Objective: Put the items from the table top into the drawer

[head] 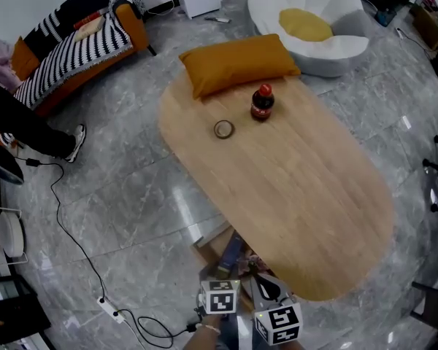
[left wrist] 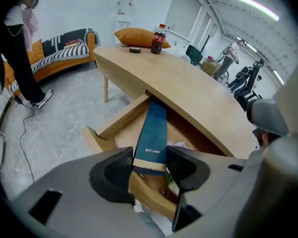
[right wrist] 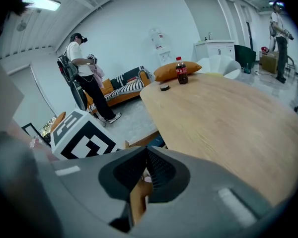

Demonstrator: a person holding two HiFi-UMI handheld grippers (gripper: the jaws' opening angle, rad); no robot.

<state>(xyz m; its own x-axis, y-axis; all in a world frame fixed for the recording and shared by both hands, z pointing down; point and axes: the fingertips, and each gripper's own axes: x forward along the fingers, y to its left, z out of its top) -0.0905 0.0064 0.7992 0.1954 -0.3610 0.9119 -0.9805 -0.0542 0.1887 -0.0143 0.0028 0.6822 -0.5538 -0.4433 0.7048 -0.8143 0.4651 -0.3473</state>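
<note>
The drawer (left wrist: 114,128) stands pulled out from under the oval wooden table (head: 299,195). My left gripper (left wrist: 150,165) is shut on the near end of a long blue box (left wrist: 151,133), whose far end slants down into the drawer. From the head view the box (head: 232,252) shows just above both marker cubes. My right gripper (right wrist: 145,157) is beside it, jaws closed on a thin strip of wood that looks like the drawer's front edge. On the far end of the table stand a cola bottle (head: 262,103) and a tape roll (head: 223,129).
An orange cushion (head: 237,62) lies on the table's far end. A striped sofa (head: 73,42) and a white lounge chair (head: 310,28) stand beyond. A person's legs (head: 29,126) and a floor cable (head: 66,224) are on the left. Crumpled items lie in the drawer.
</note>
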